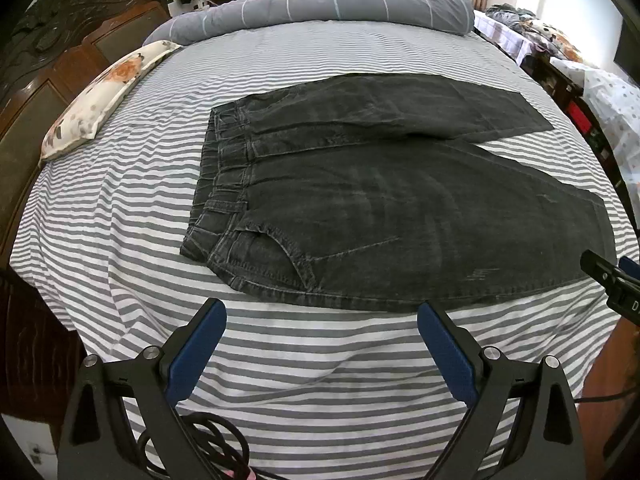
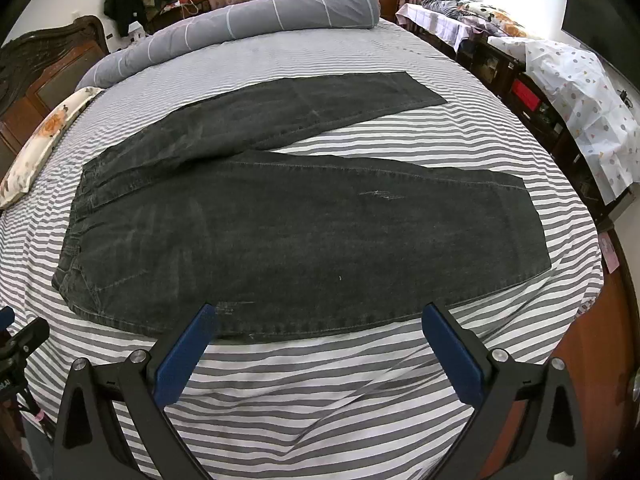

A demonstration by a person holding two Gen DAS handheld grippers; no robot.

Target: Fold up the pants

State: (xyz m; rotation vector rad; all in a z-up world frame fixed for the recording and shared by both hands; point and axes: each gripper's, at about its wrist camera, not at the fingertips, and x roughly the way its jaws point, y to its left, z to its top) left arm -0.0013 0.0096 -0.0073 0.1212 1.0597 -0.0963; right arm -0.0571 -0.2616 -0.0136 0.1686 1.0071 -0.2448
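Trouble would most likely come from the grab itself: both jaws stand wide and empty, and the striped sheet (image 1: 320, 360) lies loose and rucked right under the near hem of the pants (image 1: 380, 208) — a pinch that goes too deep could take sheet along with denim and drag the bedding up with the fold. A second risk, in my judgement, is uneven lifting; if one side catches only the top layer of cloth, the leg could twist instead of turning over cleanly. The left hand-held gripper (image 1: 320, 344) hangs released just short of the waistband end, touching nothing. The right hand-held gripper (image 2: 320, 344) is likewise released, its tips over the near edge of the closer leg.

The pants are dark grey denim, spread flat across the middle of the bed — waistband toward the wooden headboard (image 1: 48, 80), legs parted in a narrow V, the far leg angling away toward the rolled grey quilt (image 1: 320, 8).
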